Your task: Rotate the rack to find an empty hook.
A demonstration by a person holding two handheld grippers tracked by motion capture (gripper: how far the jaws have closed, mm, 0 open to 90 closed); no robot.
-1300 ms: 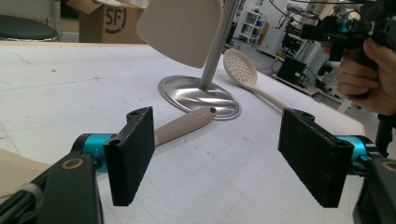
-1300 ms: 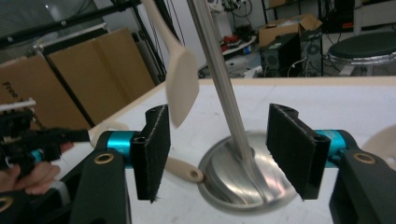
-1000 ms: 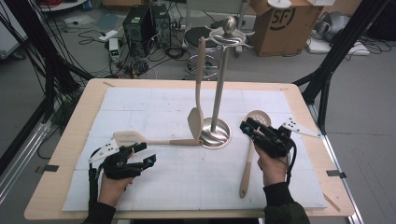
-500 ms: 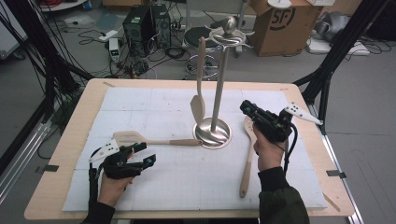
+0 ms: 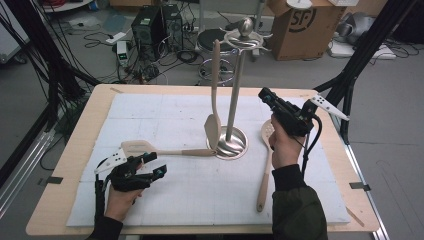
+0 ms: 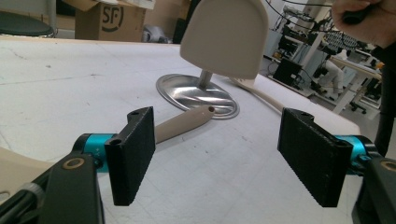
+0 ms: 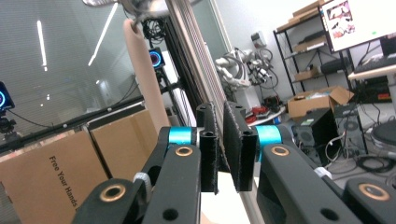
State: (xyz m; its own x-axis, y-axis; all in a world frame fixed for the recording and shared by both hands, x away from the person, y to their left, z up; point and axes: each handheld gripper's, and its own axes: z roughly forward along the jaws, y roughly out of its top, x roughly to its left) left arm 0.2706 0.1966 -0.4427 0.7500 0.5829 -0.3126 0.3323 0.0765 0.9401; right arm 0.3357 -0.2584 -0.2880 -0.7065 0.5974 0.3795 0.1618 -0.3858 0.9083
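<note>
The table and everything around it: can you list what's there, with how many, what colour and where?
Utensil stand: one, silver, round base at table centre.
Hanging spatula: one, beige, hooked on the stand's top.
Slotted turner: one, beige, flat on the mat left of the stand, handle tip at the base.
Slotted spoon: one, beige, flat on the mat right of the stand.
Mat: one, white, covering the wooden table.
Cardboard box: one, brown, on the floor behind.
Left gripper: black, open, low by the turner.
Right gripper: black, shut, raised right of the stand.

Hanging spatula (image 7: 142,65) cut off above; stand (image 7: 187,51) blurred.
</note>
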